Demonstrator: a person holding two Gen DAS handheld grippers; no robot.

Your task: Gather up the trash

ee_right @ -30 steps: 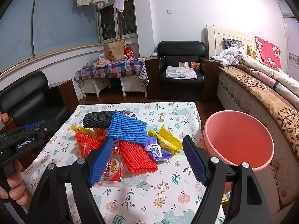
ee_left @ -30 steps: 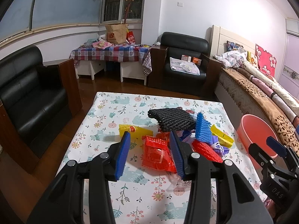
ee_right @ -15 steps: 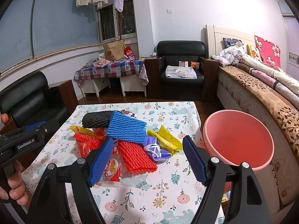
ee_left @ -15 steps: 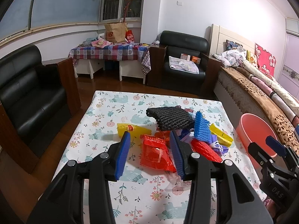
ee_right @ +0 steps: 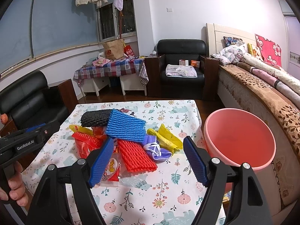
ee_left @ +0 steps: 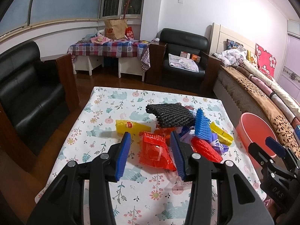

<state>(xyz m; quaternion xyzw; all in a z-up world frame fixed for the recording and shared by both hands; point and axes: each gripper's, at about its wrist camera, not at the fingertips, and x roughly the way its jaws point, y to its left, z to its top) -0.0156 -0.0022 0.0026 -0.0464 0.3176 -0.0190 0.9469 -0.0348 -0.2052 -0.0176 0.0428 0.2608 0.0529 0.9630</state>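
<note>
A heap of trash lies on the flowered tablecloth (ee_left: 105,112): a black foam net (ee_left: 169,113), a blue foam net (ee_right: 125,128), a red foam net (ee_right: 136,155), a red wrapper (ee_left: 153,153), a yellow wrapper (ee_left: 131,126), a yellow bag (ee_right: 166,136) and a purple bag (ee_right: 156,151). My left gripper (ee_left: 149,154) is open, held above the red wrapper. My right gripper (ee_right: 148,163) is open, above the red foam net. A pink basin (ee_right: 239,138) stands off the table's right edge.
A black sofa (ee_left: 24,97) stands left of the table, a black armchair (ee_left: 184,60) behind it. A bed with blankets (ee_right: 262,86) runs along the right, close to the basin. A checked-cloth side table (ee_left: 110,50) is at the back.
The left gripper has drawn slightly back and up from the heap. The right gripper has barely moved. Both stay open.
</note>
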